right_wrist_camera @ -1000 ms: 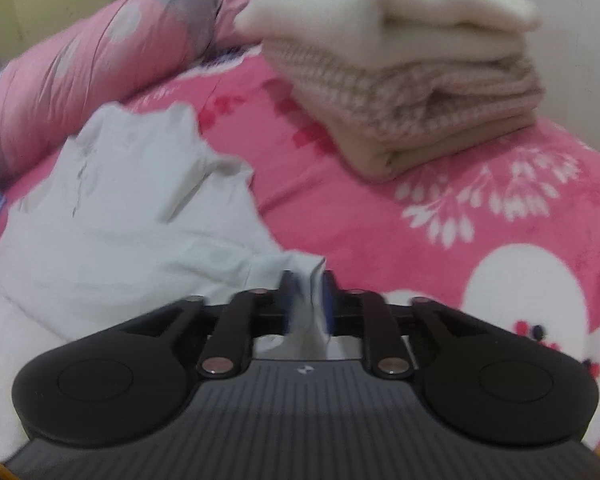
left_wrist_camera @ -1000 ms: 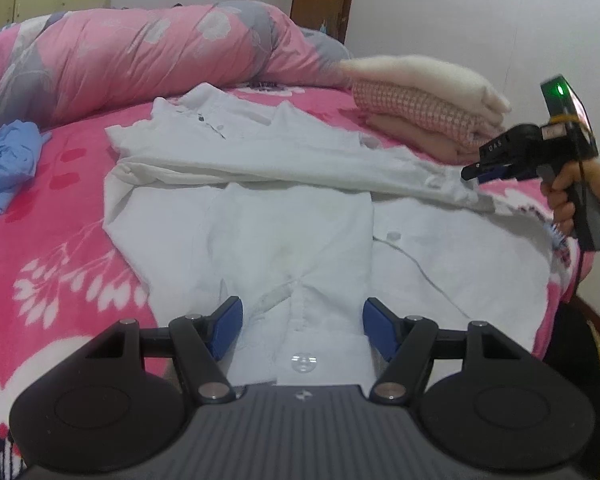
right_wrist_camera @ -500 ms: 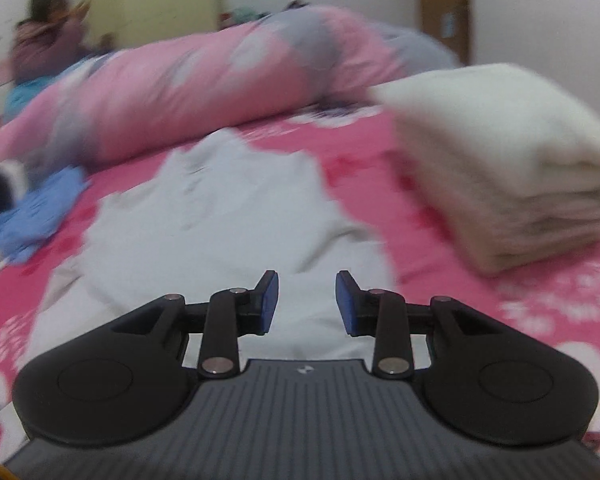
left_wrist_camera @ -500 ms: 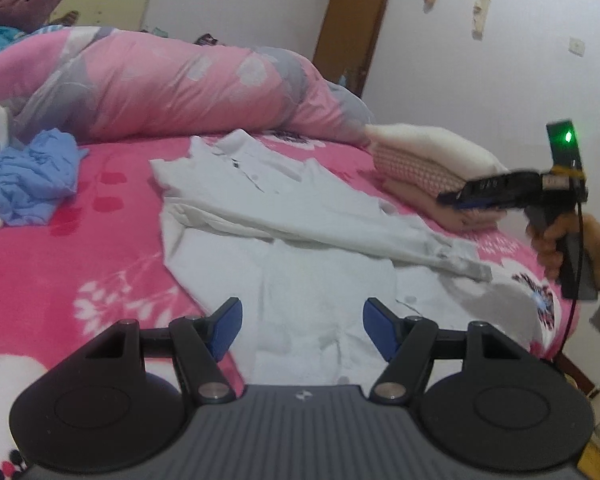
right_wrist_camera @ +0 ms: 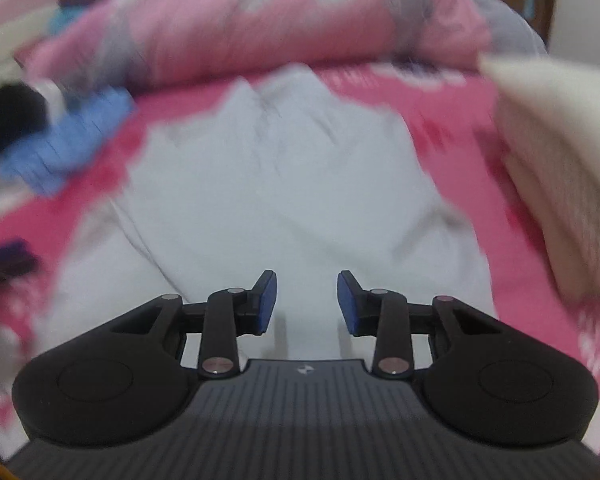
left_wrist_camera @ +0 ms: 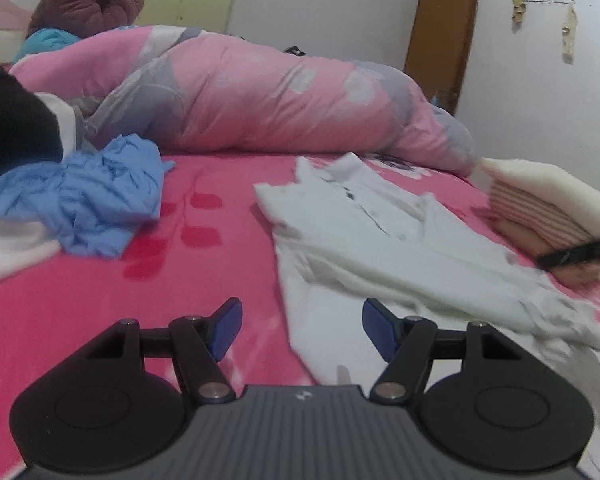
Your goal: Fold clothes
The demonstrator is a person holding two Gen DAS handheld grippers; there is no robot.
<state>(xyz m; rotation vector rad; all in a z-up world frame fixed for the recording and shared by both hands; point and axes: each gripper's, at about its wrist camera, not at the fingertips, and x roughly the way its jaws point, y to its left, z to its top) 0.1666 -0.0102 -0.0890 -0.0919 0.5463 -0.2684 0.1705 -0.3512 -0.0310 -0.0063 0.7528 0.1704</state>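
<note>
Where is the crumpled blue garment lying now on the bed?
In the left wrist view the blue garment lies at the left on the pink bedcover, in front of the rolled pink quilt and apart from the white shirt to its right.

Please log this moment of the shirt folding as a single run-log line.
stage: between folds | white shirt: flat on bed, sleeve folded across | left tool: open, empty | right tool: has just been opening, nothing between its pads

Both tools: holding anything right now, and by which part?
Nothing is held. The left tool stands open over the bedspread beside the white shirt. The right tool has just been opening; its pads are apart above the shirt, with no cloth between them.
</note>
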